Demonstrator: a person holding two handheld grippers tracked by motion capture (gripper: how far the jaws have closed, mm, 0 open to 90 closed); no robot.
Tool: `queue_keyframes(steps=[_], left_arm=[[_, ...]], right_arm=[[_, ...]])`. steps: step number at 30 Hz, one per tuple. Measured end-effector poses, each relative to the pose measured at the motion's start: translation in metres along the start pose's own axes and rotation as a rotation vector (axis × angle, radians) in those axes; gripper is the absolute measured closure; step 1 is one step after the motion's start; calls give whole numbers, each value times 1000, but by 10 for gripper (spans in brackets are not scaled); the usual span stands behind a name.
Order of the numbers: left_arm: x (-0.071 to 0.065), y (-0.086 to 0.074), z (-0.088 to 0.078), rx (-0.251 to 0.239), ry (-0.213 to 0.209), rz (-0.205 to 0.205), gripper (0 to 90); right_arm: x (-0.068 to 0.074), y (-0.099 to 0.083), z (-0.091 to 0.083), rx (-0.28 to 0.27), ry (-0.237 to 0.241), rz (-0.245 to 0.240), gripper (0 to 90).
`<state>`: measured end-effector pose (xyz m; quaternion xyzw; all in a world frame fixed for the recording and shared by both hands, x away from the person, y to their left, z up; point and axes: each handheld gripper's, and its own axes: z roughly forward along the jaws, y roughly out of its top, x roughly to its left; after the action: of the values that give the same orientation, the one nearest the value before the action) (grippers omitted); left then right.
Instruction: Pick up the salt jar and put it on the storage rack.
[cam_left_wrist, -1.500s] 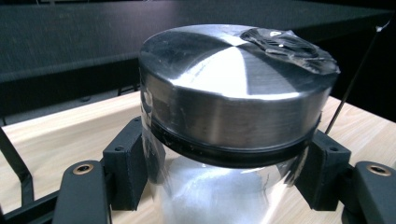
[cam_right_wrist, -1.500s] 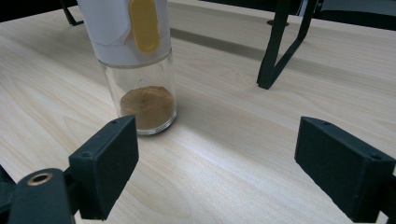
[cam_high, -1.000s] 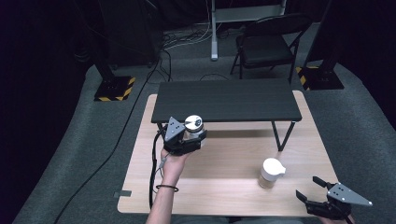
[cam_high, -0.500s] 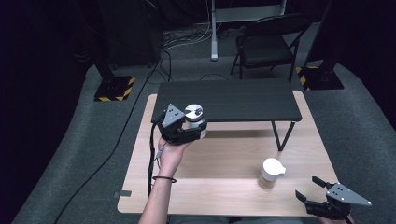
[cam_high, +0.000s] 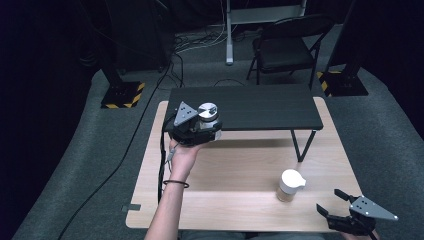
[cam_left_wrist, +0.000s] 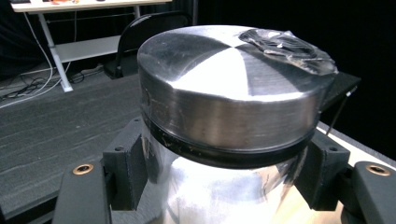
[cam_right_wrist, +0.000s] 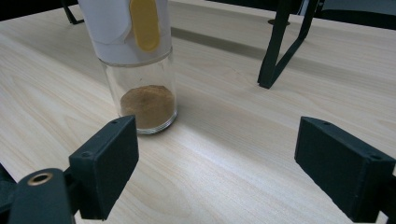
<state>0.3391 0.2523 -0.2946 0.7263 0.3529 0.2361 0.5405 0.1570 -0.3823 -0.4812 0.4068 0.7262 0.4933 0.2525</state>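
A: What does the left gripper (cam_high: 197, 129) hold?

B: It grasps a shiny metal container (cam_high: 208, 116) with a flat round lid. In the left gripper view the two black jaws press on the body of the container (cam_left_wrist: 233, 116) from both sides, just under a dark ring below the lid. On the lid there is a piece of crumpled clear film (cam_left_wrist: 289, 46).

A: Where is the container?

B: It is in the air, upright, above the left part of the wooden table (cam_high: 240, 165), just in front of the near edge of the black shelf (cam_high: 245, 107) that stands on the table. The person's left hand (cam_high: 186, 152) carries the gripper from below.

A: And the right gripper (cam_high: 345, 212)?

B: It is at the near right corner of the table. Its jaws are apart and nothing is between them; in the right gripper view I see only bare wood between the two black pads (cam_right_wrist: 107, 163).

A: What is near it?

B: A glass jar (cam_high: 290, 185) with a white cap stands on the table, near the gripper but not touching it. In the right gripper view the jar (cam_right_wrist: 144, 88) has brown powder at the bottom and a yellow tab on the cap. A black leg of the shelf (cam_right_wrist: 280, 46) stands farther behind.
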Motion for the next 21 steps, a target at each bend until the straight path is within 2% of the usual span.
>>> queue_keyframes(steps=[4,10,17,21], left_arm=[[2,8,7,15,30,8,299],[3,15,19,26,51,19,298],[8,16,34,23,71,-31,299],[9,16,38,23,85,-33,299]], right_arm=[[0,0,0,1,0,1,122],[0,0,0,1,-1,1,123],[-1,0,-1,-1,-1,2,123],[-1,-1,-1,-2,-2,5,123]])
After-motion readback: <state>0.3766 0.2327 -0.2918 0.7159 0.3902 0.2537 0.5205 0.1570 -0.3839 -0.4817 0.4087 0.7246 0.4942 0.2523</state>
